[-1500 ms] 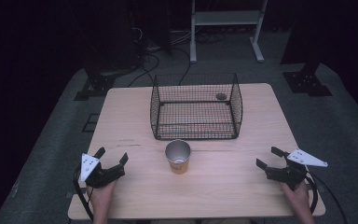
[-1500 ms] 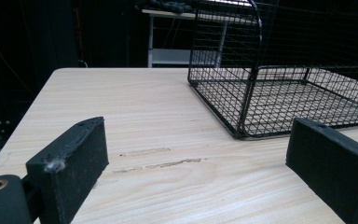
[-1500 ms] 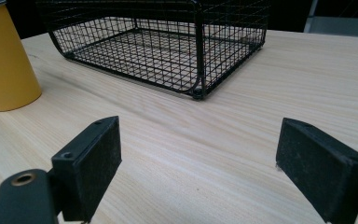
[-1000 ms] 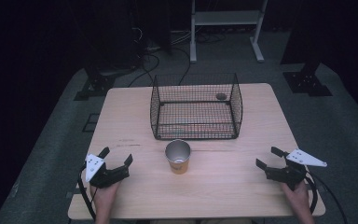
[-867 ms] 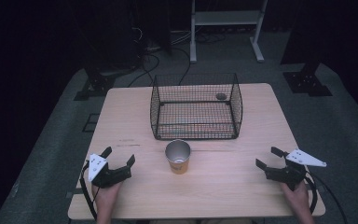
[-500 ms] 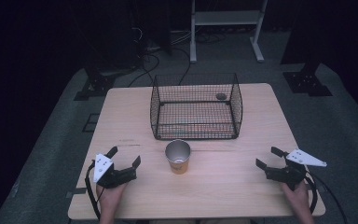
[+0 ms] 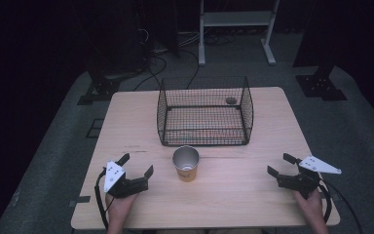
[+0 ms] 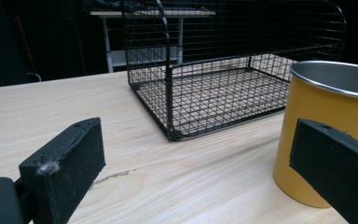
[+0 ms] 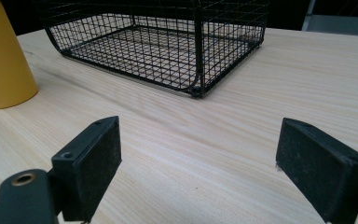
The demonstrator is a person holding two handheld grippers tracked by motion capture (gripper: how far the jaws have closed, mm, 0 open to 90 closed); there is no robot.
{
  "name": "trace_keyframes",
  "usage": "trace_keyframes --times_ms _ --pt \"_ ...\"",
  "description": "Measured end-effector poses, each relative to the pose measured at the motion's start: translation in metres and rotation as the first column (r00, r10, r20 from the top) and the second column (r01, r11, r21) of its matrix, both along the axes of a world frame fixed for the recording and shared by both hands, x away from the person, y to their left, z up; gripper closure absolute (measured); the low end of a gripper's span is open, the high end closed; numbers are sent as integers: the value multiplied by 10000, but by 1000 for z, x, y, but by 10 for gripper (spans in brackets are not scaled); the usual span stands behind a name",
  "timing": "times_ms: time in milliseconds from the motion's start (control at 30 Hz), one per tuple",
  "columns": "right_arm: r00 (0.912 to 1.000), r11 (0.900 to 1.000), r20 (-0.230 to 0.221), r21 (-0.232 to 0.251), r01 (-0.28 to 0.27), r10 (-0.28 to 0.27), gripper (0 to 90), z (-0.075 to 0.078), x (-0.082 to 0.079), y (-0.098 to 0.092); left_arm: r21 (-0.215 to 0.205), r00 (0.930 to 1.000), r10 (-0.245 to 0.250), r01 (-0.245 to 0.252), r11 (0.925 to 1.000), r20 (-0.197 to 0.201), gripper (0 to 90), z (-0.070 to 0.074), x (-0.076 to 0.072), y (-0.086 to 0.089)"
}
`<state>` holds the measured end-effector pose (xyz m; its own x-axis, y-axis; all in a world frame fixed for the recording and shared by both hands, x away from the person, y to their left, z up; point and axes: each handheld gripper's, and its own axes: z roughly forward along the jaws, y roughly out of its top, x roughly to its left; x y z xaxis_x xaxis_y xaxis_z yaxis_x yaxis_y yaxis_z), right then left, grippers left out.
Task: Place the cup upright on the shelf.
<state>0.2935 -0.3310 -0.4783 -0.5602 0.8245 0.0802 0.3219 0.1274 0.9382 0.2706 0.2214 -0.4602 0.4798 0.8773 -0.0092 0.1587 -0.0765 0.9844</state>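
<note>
A yellow metal cup stands upright on the wooden table, just in front of a black wire basket. My left gripper is open, a short way left of the cup and pointing toward it. In the left gripper view the cup stands just past the right jaw, and the basket lies beyond. My right gripper is open near the table's front right, nothing between its jaws. The right gripper view shows the cup at far left and the basket ahead.
A small dark round object lies at the basket's far right corner. A white metal stand and cables are on the floor beyond the table. Bare wood lies between the cup and my right gripper.
My left gripper has moved right along the table's front toward the cup and turned to face it. The right gripper, cup and basket have stayed put.
</note>
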Motion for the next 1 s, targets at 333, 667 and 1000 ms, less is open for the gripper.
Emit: trace_keyframes --times_ms 333,667,1000 --pt "10000 10000 6 1 -9 9 130 0 0 0 112 9986 -518 518 9986 75 27 1 -2 -12" --pt "10000 10000 -20 48 -12 12 130 0 0 -1 277 9922 -1238 1233 9920 162 27 3 -5 -26" --pt "10000 10000 -23 61 -18 18 130 0 0 -1 452 9827 -1847 1842 9819 90 27 2 -7 -37"
